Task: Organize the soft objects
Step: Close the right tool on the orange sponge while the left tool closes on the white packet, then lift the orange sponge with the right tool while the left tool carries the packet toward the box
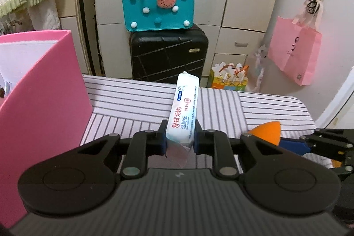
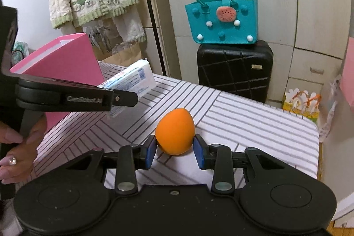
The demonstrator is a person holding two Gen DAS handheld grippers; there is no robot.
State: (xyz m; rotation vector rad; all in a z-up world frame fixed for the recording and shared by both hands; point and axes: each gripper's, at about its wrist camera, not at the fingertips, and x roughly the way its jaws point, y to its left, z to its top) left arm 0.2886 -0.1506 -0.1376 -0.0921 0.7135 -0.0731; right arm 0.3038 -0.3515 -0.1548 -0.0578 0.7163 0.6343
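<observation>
Wipes pack [image 1: 183, 112] clamped by its lower end in left gripper [image 1: 179, 136], lifted off striped table [image 1: 276, 107], angled up toward the far edge; in the right view, same pack [image 2: 132, 79] hangs beside pink box [image 2: 66, 63]. Orange sponge [image 2: 175, 131] pinched between right gripper [image 2: 174, 150] pads, low over the table, contact with the cloth unclear. Both soft items in hand, neither stowed yet; judging by that, roughly mid-task, drop-offs remaining. Pink box [image 1: 44, 90] to the left, open top, white lining visible, contents mostly hidden, something dark at its edge, unidentifiable. Teal bag [image 1: 158, 7] on black suitcase [image 1: 169, 54] behind the table, a bit of green showing at the rim. No other loose soft items visible on the table.
</observation>
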